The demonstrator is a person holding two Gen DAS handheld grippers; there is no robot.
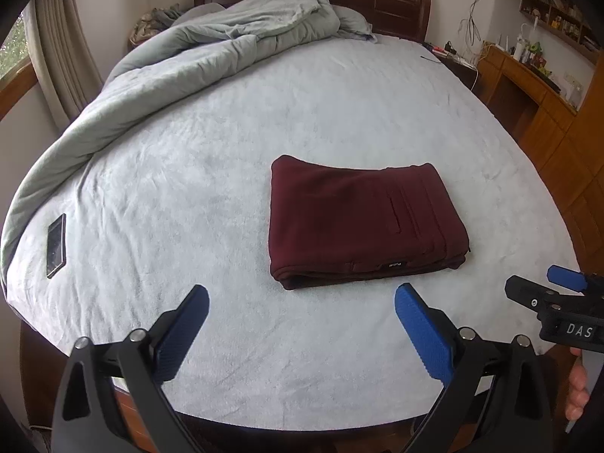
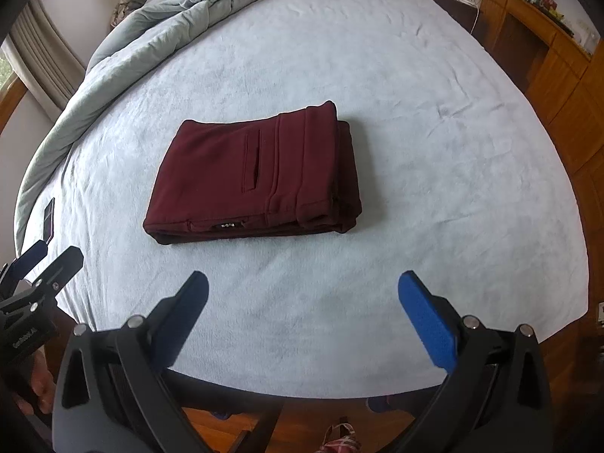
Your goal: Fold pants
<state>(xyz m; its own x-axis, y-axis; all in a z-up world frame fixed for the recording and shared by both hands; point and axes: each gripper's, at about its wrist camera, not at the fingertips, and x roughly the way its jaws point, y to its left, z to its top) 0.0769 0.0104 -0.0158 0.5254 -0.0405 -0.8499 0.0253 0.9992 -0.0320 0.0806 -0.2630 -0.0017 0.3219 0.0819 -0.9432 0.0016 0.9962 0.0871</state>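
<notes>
Already the maroon pants [image 1: 362,222] lie as a compact, squared bundle on the pale blue bed sheet [image 1: 226,151], toward the near edge of the bed, with the pocket slit facing up and the layered fold edges turned toward the person. Both tools hang apart from the cloth, over the near edge. The left hand-held gripper [image 1: 302,328] stands spread wide with nothing between its blue pads, and the right hand-held gripper [image 2: 302,321] is likewise wide and empty. To my eye the folding itself looks finished, or nearly so. What remains, if anything, would be a light press to flatten the stack or squaring the slightly uneven right side. A phone [image 1: 56,245] sits well off by the rumpled grey duvet [image 1: 211,37].
</notes>
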